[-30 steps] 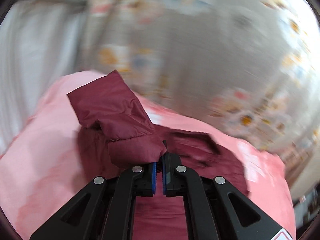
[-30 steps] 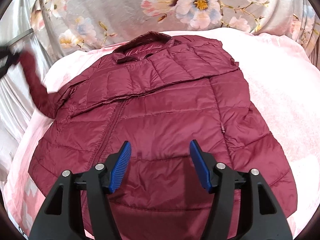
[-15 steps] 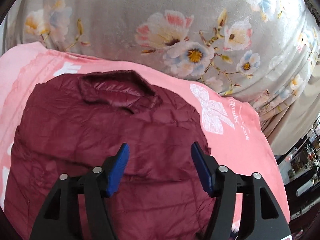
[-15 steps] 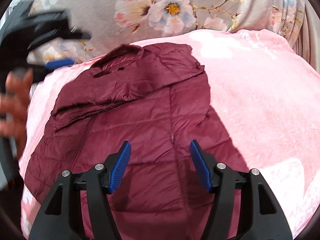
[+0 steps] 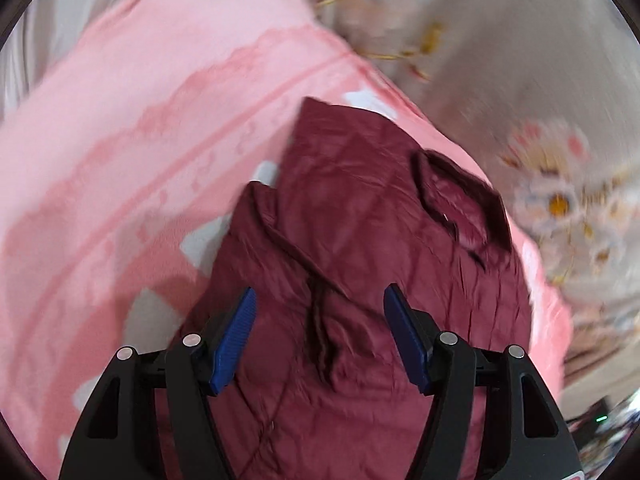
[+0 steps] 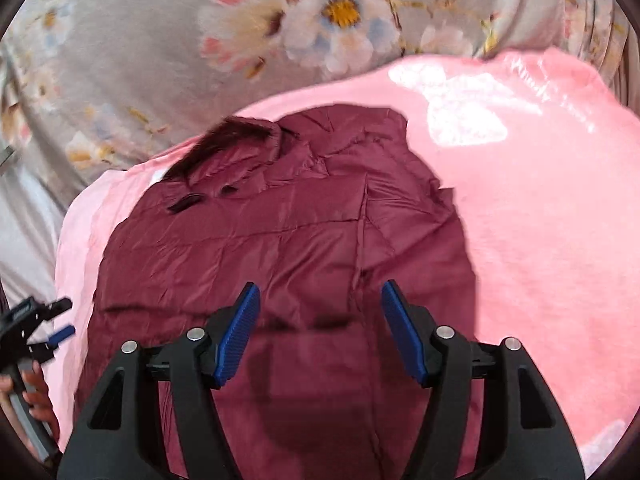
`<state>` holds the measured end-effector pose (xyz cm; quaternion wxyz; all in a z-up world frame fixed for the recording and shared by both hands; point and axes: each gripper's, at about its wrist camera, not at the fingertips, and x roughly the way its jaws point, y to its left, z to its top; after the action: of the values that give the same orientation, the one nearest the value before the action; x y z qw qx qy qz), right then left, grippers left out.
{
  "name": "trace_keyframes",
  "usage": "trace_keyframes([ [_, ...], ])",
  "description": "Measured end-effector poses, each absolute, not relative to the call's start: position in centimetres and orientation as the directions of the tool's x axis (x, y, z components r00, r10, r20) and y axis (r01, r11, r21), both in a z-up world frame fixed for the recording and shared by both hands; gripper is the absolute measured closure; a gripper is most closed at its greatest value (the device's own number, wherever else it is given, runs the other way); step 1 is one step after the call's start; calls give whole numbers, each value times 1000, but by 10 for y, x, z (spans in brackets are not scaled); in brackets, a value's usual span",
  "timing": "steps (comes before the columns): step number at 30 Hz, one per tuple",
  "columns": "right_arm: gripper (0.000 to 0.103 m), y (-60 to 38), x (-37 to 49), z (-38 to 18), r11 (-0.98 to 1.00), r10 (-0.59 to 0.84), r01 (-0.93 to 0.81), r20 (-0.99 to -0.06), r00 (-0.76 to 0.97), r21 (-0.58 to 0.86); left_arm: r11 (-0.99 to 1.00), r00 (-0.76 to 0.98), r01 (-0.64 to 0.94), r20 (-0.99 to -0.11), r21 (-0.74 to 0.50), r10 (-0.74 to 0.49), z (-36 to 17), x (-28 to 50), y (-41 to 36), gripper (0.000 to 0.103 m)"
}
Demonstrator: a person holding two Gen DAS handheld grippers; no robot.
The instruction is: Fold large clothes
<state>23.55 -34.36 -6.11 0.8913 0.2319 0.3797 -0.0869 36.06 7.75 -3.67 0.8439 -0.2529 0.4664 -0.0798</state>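
**Both grippers hover open over the folded jacket**

Pink blanket (image 6: 540, 240) spreads across the whole surface, and behind it hangs a grey curtain (image 6: 160, 40) printed with big pale flowers. Right in the middle of the blanket lies the maroon puffer jacket (image 6: 280, 248), flat, with both sleeves folded in across its front and the collar (image 6: 236, 136) pointing toward the curtain.

Over to the left gripper (image 5: 318, 322): its blue pads stand well apart, nothing pinched between them, and it looks down on the jacket's folded sleeve, where a dark seam runs under the gap. That view is blurred, so finer detail is lost. In the right wrist view the same gripper shows at the far left edge, off the jacket's side, with a hand (image 6: 34, 392) wrapped around its handle.

Now the right gripper (image 6: 320, 320): jaws spread wide too, empty, poised above the lower half of the jacket. Its own shadow falls dark on the fabric just below the pads.
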Motion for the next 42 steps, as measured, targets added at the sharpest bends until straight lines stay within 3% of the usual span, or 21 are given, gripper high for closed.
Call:
trace_keyframes([
  [1,46,-346,244,-66,873,31,338,-731,682,352,840,548,-119,-741,-530,-390,-41,370,83,41],
  [3,92,-348,259,-72,871,62,331,-751,657,362,816,537,-139,-735,-561,-413,-47,383,88,41],
  [6,102,-349,264,-49,876,75,294,-711,699,381,802,515,-163,-743,-574,-427,-58,402,89,49],
  [12,103,-352,247,27,912,23,209,-554,832,352,821,513,-182,-765,-541,-390,-71,420,85,67],
  [16,103,-358,254,26,936,-57,246,-581,812,252,875,529,-189,-797,-445,-291,-76,424,82,96],
  [18,103,-364,261,7,933,-57,265,-628,776,242,891,545,-195,-800,-410,-249,-79,423,82,100],
  [24,103,-370,265,-71,930,-59,311,-758,650,195,937,586,-181,-798,-300,-142,-85,414,75,102],
  [28,103,-369,259,-93,931,-47,306,-763,645,201,952,597,-159,-794,-261,-118,-93,412,71,101],
  [31,103,-367,261,-90,935,-54,303,-772,633,183,965,611,-142,-787,-219,-88,-92,410,66,101],
  [34,94,-371,255,-77,924,-61,331,-782,620,190,981,629,-112,-775,-162,-56,-81,403,62,98],
  [38,90,-376,240,-37,911,-96,350,-714,693,218,997,708,-46,-706,-63,-12,-41,381,50,98],
  [42,90,-350,259,1,934,-40,257,-644,764,247,992,747,45,-656,-115,-110,-3,379,29,98],
])
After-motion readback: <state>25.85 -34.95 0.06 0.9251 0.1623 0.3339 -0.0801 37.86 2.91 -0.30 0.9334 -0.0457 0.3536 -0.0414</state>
